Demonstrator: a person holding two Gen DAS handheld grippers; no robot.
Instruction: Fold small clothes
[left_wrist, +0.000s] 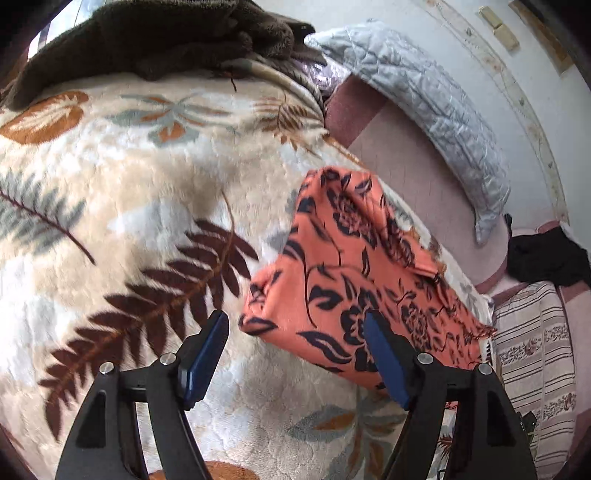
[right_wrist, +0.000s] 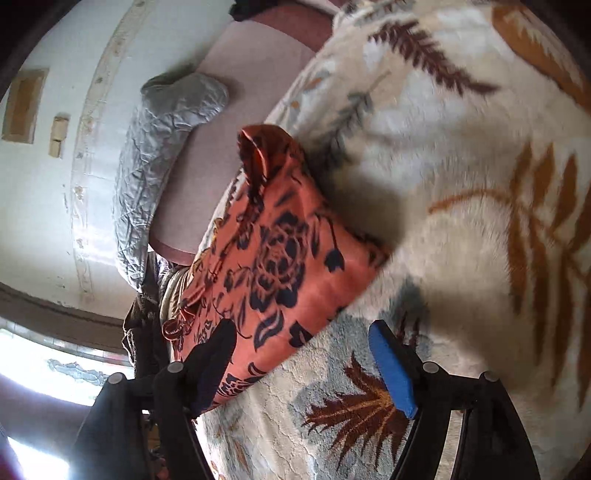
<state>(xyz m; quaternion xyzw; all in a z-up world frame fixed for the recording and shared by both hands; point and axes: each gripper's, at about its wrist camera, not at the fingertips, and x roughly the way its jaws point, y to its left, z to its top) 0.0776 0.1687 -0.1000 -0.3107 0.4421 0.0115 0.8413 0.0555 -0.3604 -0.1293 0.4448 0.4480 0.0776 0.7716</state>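
An orange garment with a dark floral print (left_wrist: 347, 266) lies folded into a compact bundle on the leaf-patterned fleece blanket (left_wrist: 129, 206), near the blanket's right edge. My left gripper (left_wrist: 295, 332) is open and empty just in front of the garment's near edge; its right finger overlaps the cloth. In the right wrist view the same garment (right_wrist: 280, 251) lies on the blanket (right_wrist: 461, 240), one corner sticking up. My right gripper (right_wrist: 303, 343) is open and empty over the garment's near corner.
A dark brown fleece (left_wrist: 155, 33) is heaped at the far end of the blanket. A grey quilted pillow (left_wrist: 424, 99) lies on a pink mattress (left_wrist: 406, 158) by the white wall. A striped cloth (left_wrist: 532, 347) and a black item (left_wrist: 546, 258) lie at the right.
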